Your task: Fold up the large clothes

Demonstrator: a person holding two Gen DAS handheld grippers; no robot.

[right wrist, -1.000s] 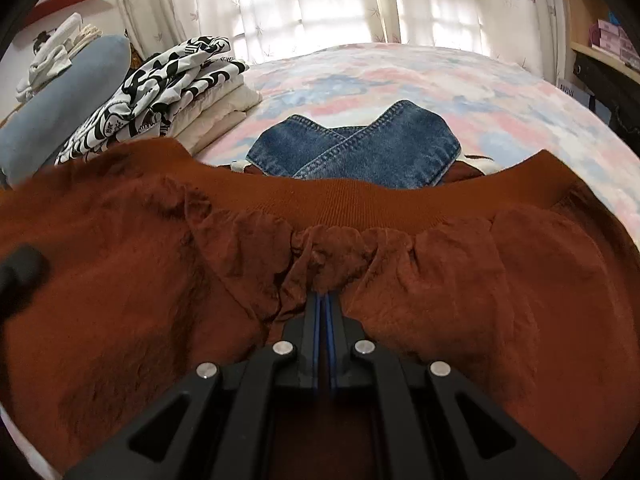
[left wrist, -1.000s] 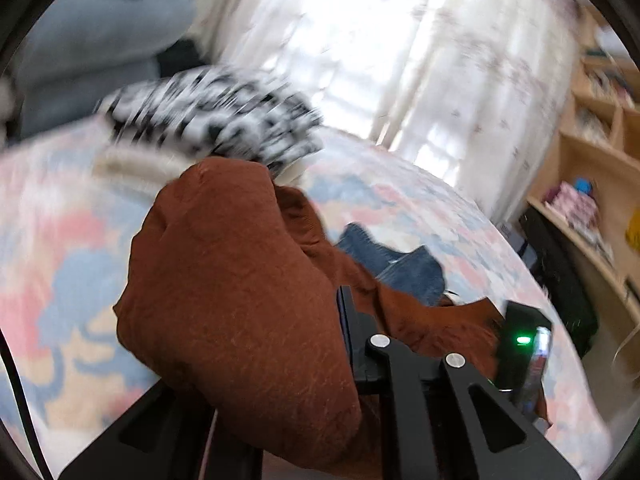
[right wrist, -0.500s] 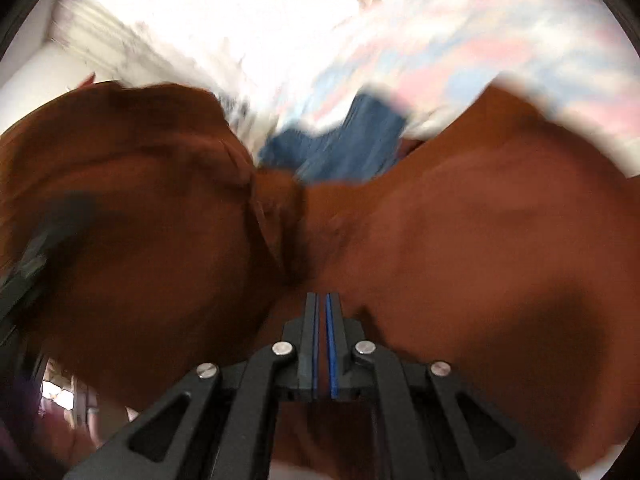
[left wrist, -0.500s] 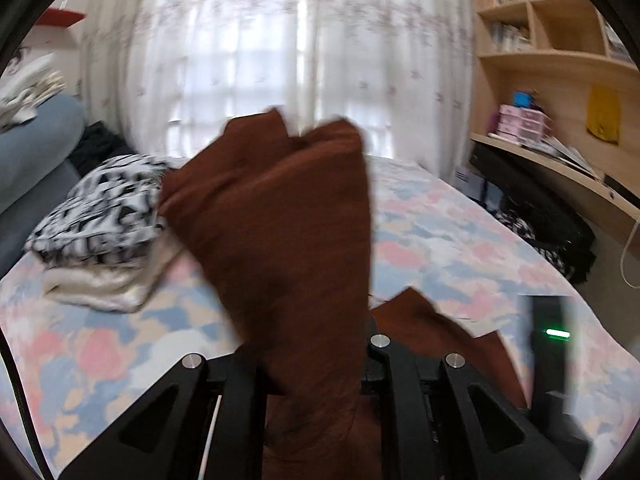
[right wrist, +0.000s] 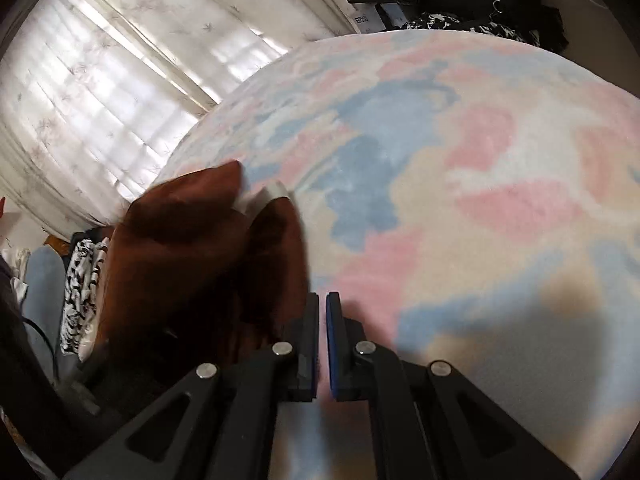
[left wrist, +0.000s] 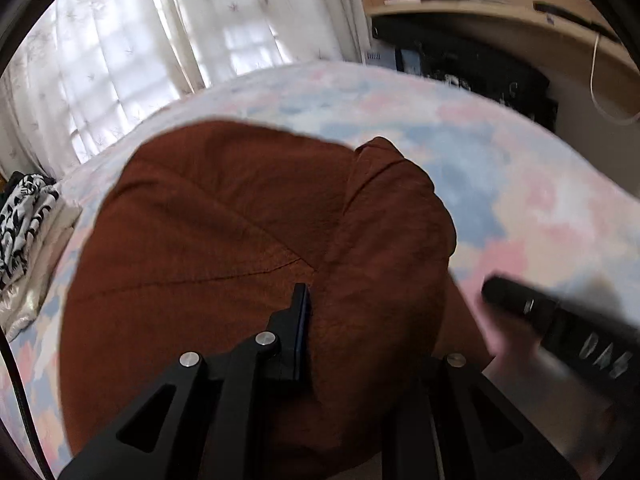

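Note:
A large rust-brown garment [left wrist: 240, 240] billows over my left gripper [left wrist: 316, 296], which is shut on it. Only the left finger [left wrist: 300, 320] shows; cloth covers the other. In the right wrist view the same garment [right wrist: 192, 264] hangs bunched at the left, a white label [right wrist: 272, 194] on its upper edge. My right gripper [right wrist: 322, 308] is shut, and the cloth runs off leftward from its left fingertip. The slit between its pads is very narrow. In the left wrist view the right gripper's blurred body [left wrist: 560, 320] sits at the right, beside the cloth.
A pastel pink, blue and cream blanket [right wrist: 460, 200] covers the bed below. A folded black-and-white stack [left wrist: 24, 220] lies at the bed's left edge. White curtains [left wrist: 160, 48] hang behind. A wooden desk [left wrist: 500, 20] with dark items under it stands at the right.
Both grippers swung sideways and rolled, carrying the brown garment. The jeans have left both views. The cloth now balloons over the left gripper and hangs left of the right one.

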